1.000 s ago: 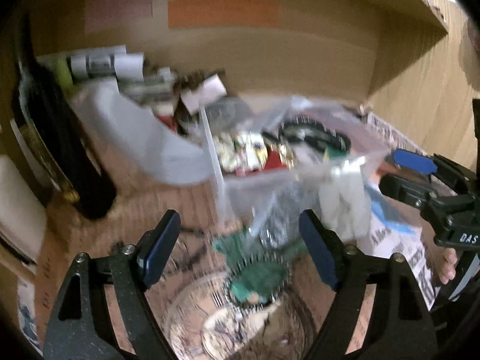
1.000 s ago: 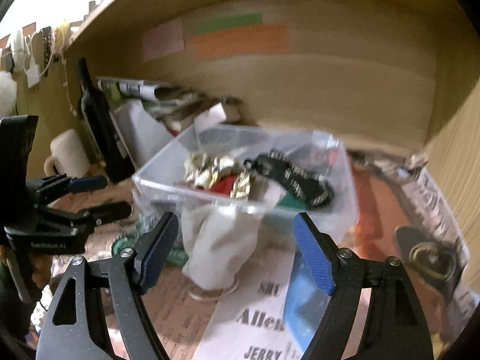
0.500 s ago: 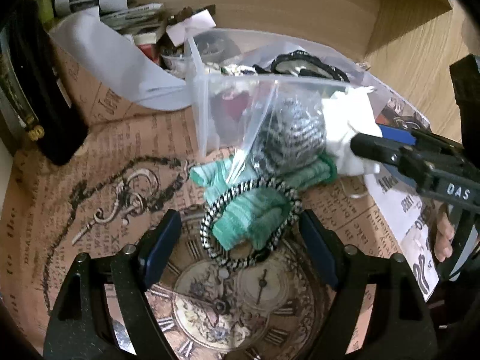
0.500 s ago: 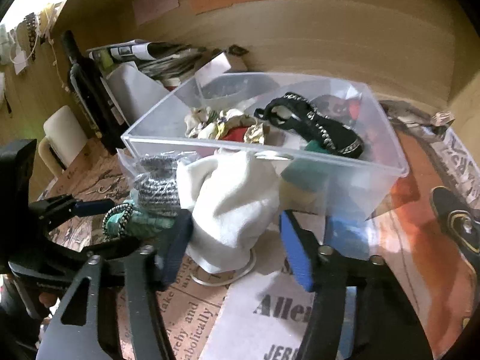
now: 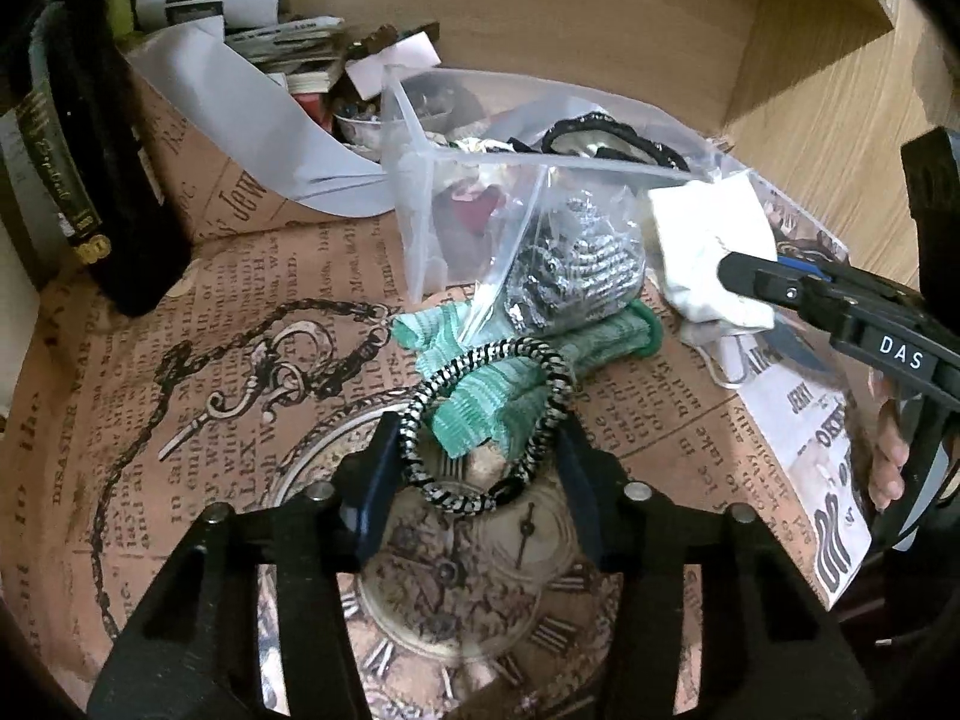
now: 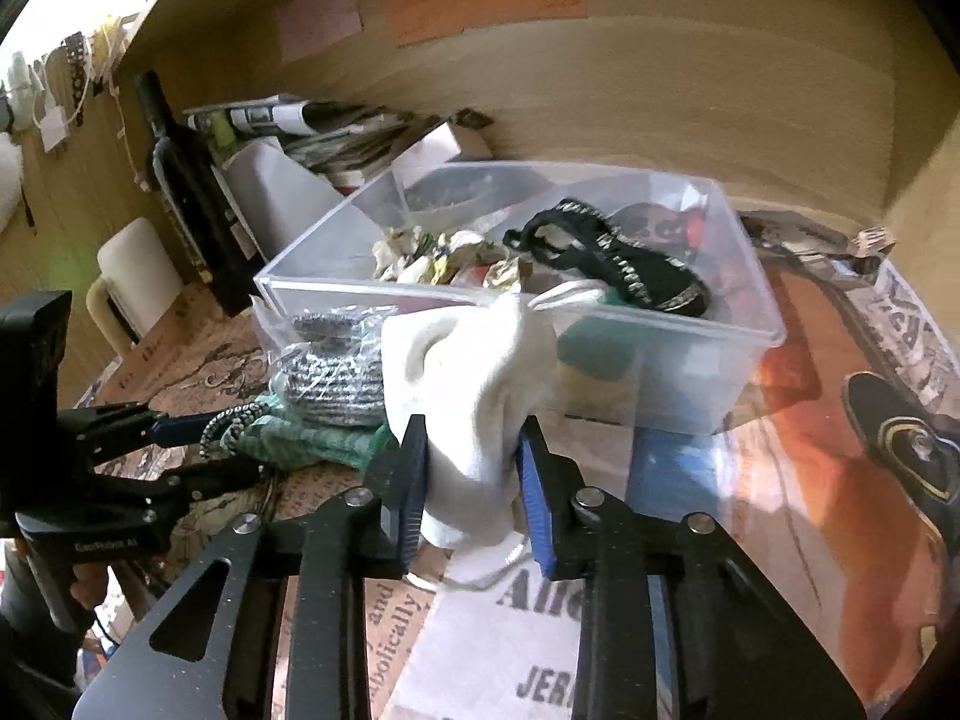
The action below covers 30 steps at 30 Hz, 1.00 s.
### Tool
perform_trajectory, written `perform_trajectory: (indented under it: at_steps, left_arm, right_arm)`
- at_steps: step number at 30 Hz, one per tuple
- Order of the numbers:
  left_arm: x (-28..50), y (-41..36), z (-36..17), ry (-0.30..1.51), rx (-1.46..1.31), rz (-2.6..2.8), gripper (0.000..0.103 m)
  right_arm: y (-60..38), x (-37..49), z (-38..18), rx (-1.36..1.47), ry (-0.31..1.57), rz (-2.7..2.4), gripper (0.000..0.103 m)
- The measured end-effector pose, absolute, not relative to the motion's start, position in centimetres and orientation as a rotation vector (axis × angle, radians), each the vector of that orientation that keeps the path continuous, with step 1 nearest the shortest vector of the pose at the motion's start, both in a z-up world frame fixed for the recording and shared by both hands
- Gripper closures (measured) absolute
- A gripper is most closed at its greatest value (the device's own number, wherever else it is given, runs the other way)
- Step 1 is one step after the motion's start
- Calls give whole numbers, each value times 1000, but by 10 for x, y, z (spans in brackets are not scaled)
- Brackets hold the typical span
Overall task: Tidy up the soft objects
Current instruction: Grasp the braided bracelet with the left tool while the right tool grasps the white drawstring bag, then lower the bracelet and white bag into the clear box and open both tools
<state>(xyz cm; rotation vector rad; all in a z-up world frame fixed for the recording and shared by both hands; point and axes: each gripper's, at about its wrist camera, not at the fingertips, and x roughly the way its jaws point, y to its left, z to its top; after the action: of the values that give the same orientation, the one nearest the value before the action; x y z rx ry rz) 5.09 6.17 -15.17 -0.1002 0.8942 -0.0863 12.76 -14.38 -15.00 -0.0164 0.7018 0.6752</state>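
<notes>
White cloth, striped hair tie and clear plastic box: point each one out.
white cloth (image 6: 474, 420), right wrist view: on its bunched middle, between the gripper's pads.
striped hair tie (image 5: 543, 354), left wrist view: on the far arc of the ring.
clear plastic box (image 6: 672, 372), right wrist view: on its near front wall.

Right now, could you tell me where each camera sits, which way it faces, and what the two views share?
Left wrist: on the left gripper, looking down and forward at a black-and-white braided ring on green cloth; its fingers frame the ring.
Right wrist: on the right gripper, facing the clear bin; its fingers squeeze a white cloth.
Shared: bin, white cloth, green cloth, ring, and each other's gripper.
</notes>
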Motion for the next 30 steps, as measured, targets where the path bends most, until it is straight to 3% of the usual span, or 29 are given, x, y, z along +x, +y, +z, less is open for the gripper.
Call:
perform_trajectory:
  at_steps: [8, 19, 30]
  left_arm:
    - [42, 66, -128, 825, -107, -59, 64]
    - [51, 62, -82, 698, -74, -54, 64]
    - [109, 57, -48, 634, -64, -62, 64]
  right_arm:
    - [-166, 121, -130, 18, 627, 640, 78]
    - [-182, 117, -92, 35, 488, 601, 78]
    - [-171, 152, -70, 30, 416, 586, 78]
